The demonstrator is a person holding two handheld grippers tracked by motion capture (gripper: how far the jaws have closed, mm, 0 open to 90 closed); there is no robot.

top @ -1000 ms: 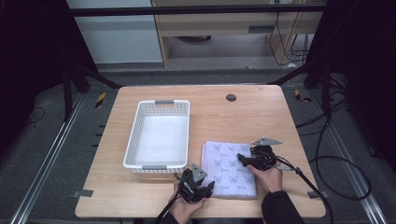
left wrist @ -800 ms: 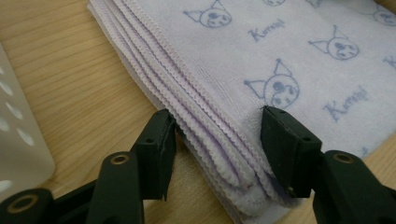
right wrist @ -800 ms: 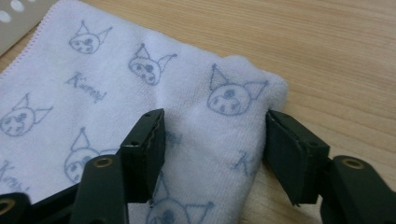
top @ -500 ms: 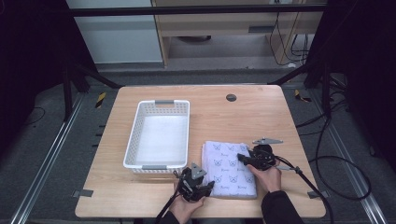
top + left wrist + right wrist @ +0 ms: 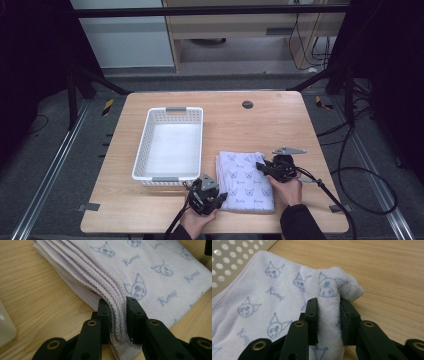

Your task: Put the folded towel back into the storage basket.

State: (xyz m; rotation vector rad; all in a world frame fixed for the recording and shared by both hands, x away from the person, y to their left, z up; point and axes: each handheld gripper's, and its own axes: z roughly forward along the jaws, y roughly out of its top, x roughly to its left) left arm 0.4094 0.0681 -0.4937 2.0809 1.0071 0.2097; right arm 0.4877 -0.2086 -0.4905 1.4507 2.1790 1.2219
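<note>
- One folded towel (image 5: 246, 177), lavender with a printed cat-face pattern, lies flat on the wooden table (image 5: 260, 125), near the person's edge and just right of the basket (image 5: 170, 145). Its long axis runs from the near edge toward the far edge.
- Left gripper (image 5: 212, 196): jaws have just been closing and now clamp the stacked, stitched layers at the towel's near left corner; the left gripper view shows the folds pinched between both pads.
- Right gripper (image 5: 263, 167): jaws have just been closing and now pinch a bunched-up fold at the towel's far right corner.
- One white perforated basket stands left of the towel, close to its left edge but apart from it.
- Open tabletop lies beyond the towel and to its right.
- Count: one towel, one basket, two grippers.
</note>
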